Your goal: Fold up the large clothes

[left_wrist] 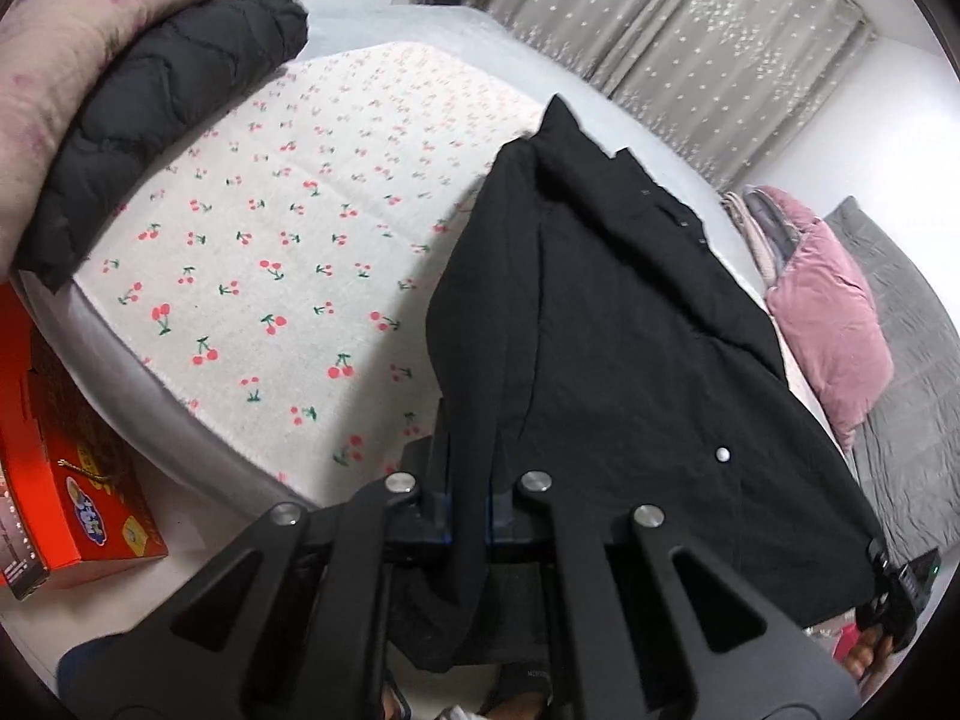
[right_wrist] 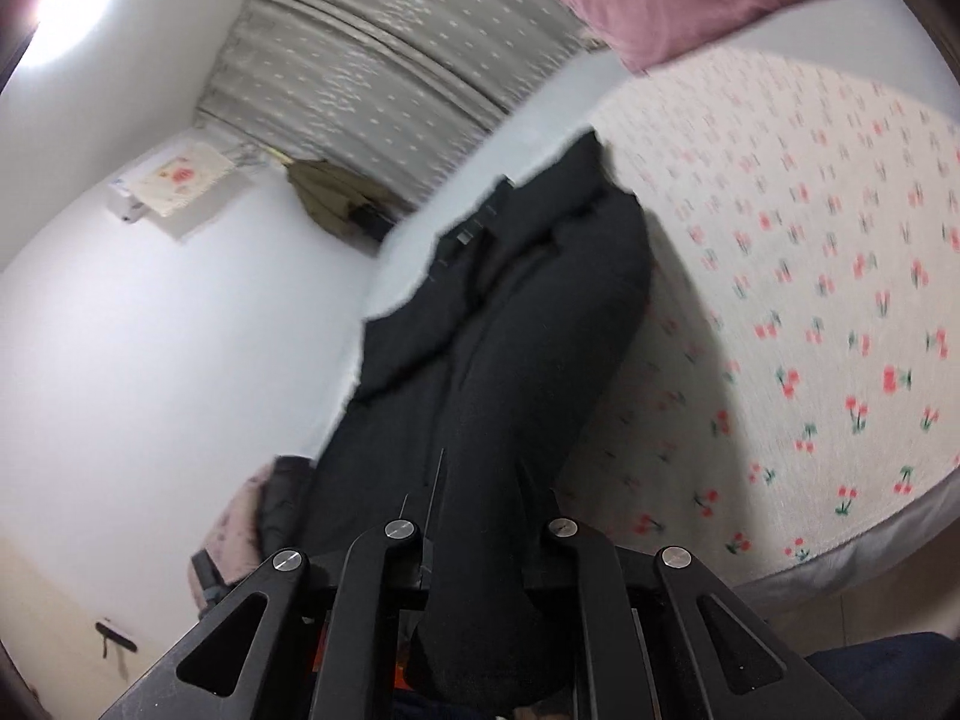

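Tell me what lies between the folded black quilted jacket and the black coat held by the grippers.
In the left wrist view, only bare cherry-print blanket lies between the folded black quilted jacket and the black coat.

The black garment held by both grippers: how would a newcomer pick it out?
Find the bed with the cherry-print sheet. The black garment trails over it, one edge pinched in the left gripper. Unlike the quilted dark jacket folded by the pillow, it is smooth with snap buttons.
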### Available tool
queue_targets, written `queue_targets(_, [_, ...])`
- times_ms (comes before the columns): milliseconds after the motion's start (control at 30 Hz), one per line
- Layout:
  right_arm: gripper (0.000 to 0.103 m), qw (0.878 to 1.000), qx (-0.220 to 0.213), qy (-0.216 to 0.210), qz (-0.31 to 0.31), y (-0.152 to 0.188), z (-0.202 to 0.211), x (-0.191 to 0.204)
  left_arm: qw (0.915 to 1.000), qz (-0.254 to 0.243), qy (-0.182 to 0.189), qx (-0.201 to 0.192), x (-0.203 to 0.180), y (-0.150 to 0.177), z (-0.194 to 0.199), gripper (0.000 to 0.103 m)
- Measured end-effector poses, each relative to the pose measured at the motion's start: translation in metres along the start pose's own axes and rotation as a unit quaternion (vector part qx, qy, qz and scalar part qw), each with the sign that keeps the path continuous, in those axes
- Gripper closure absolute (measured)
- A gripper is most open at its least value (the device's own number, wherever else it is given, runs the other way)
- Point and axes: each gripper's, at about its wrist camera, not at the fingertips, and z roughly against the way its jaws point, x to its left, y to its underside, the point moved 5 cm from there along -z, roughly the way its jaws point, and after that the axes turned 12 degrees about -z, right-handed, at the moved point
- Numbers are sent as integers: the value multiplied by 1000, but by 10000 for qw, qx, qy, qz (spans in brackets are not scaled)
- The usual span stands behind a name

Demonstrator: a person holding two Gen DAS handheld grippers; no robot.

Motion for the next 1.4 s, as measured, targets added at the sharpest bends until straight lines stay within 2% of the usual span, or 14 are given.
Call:
queue_targets(200, [92,9989,-291,-274,234,1,39,29,9981,-39,560,-254,-16,6,56,96])
queue_targets(333, [92,9961,-634,-516,335,3,74,44,9961,-207,644,-572,-31,3,88,96])
queue_targets(400, [92,9950,-754,-513,407,1,83,45,9966,-282,518,-567,-32,1,83,96])
queue_targets(500, [92,9980,-562,-277,113,-4,73,22,9983,12,559,-150,-20,9,52,96])
queue_targets(567, [92,9988,-429,-159,-176,-4,66,2,9984,97,549,-22,-16,17,43,96])
queue_targets(733, [92,9982,-435,-388,-127,-5,69,8,9984,81,543,-125,-17,11,53,96])
queue_targets(967, [92,9976,-400,-539,-139,-17,52,13,9985,116,535,-100,-24,-6,42,96])
queue_targets(1100, [92,9965,-442,-657,-263,-32,48,15,9981,243,564,-82,-22,-20,33,96])
queue_targets(1267, [92,9945,-612,-841,-129,-52,43,34,9981,242,543,-177,-22,-44,29,96])
queue_targets(1400, [92,9932,-629,-939,-274,-65,25,35,9976,256,627,-105,-27,-55,17,96])
